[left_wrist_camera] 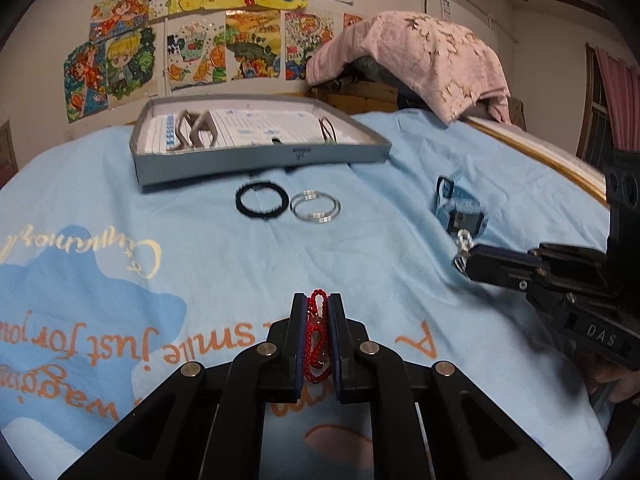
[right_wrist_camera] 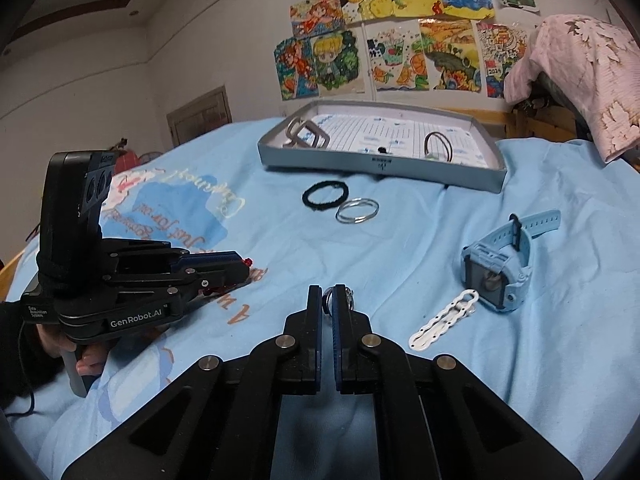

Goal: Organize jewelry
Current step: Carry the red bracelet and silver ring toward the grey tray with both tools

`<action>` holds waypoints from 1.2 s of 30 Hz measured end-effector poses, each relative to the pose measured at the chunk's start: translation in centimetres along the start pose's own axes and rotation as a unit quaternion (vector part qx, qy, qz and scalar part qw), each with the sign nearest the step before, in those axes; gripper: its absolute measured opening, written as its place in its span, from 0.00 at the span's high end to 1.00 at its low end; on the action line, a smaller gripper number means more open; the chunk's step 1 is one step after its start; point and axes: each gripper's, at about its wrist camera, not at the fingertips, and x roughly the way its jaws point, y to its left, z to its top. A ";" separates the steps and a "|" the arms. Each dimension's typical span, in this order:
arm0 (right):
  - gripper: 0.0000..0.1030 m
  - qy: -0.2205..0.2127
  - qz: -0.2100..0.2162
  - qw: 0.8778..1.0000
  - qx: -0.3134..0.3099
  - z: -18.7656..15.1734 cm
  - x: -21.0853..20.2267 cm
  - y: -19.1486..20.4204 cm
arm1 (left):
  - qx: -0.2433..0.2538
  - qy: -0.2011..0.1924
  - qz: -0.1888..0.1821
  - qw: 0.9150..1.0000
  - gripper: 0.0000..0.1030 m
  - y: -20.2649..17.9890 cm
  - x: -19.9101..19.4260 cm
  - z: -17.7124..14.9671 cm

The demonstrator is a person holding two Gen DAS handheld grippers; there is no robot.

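Observation:
My left gripper point(left_wrist_camera: 318, 300) is shut on a red beaded bracelet point(left_wrist_camera: 318, 336) above the blue cloth; it also shows in the right wrist view point(right_wrist_camera: 246, 266). My right gripper point(right_wrist_camera: 328, 292) is shut on a small silver ring point(right_wrist_camera: 329, 300); it shows in the left wrist view point(left_wrist_camera: 466, 262) near the blue watch. A grey tray point(left_wrist_camera: 260, 160) at the back holds two grey square bangles point(left_wrist_camera: 196, 130) and a dark hair band point(left_wrist_camera: 330, 130). A black bracelet point(left_wrist_camera: 262, 201) and silver bangles point(left_wrist_camera: 316, 209) lie in front of the tray.
A light blue watch point(right_wrist_camera: 500, 268) and a white chain clip point(right_wrist_camera: 444, 318) lie on the cloth at right. A pink cloth point(left_wrist_camera: 424, 56) covers furniture at the back right. Drawings point(left_wrist_camera: 200, 32) hang on the wall.

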 end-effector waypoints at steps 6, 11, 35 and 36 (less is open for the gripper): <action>0.96 -0.021 0.002 1.000 0.008 0.5 -1.0 -0.2 | -0.017 -0.014 0.010 1.000 0.91 -0.1 -0.7 1.5; 0.96 -0.036 0.003 0.999 0.024 0.9 -1.4 -1.0 | -0.040 -0.016 0.009 0.999 0.91 0.2 -0.4 2.4; 0.96 -0.003 -0.020 0.997 0.077 16.2 13.4 -12.6 | -0.091 -0.038 0.046 0.994 0.90 4.4 13.4 15.3; 0.96 0.009 -0.012 0.995 0.098 15.9 14.3 -13.3 | -0.090 -0.033 0.049 0.994 0.90 4.4 13.9 15.1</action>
